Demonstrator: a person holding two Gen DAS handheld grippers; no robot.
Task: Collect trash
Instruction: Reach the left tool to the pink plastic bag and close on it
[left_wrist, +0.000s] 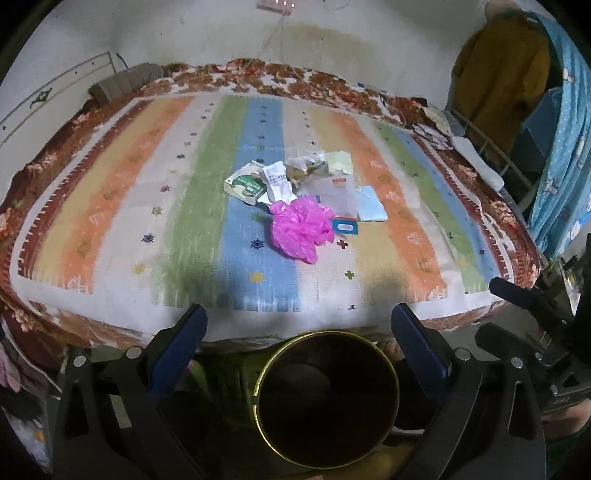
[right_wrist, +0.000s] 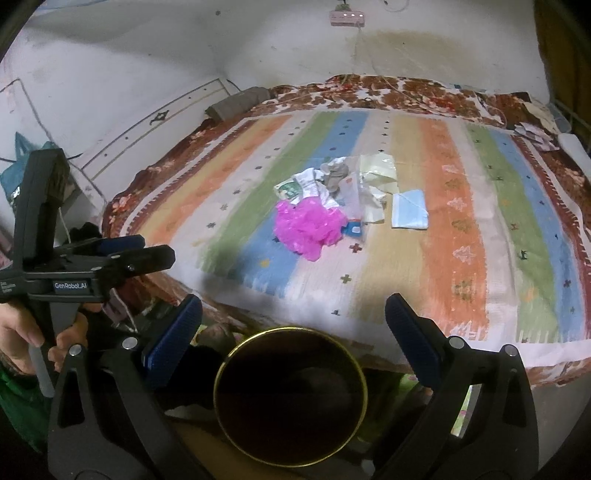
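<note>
Left tongs and right tongs gape wide, empty

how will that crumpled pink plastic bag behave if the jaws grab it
The crumpled pink plastic bag looks thin and wrinkled, so it is probably floppy and light. It would likely squash flat under the jaws. Its glossy film may be slippery; pushing might just slide it across the striped blanket.

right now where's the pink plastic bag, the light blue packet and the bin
pink plastic bag (left_wrist: 297, 229), left wrist view, crumpled middle
light blue packet (right_wrist: 409, 213), right wrist view, flat face
bin (left_wrist: 394, 373), left wrist view, gold rim
</note>
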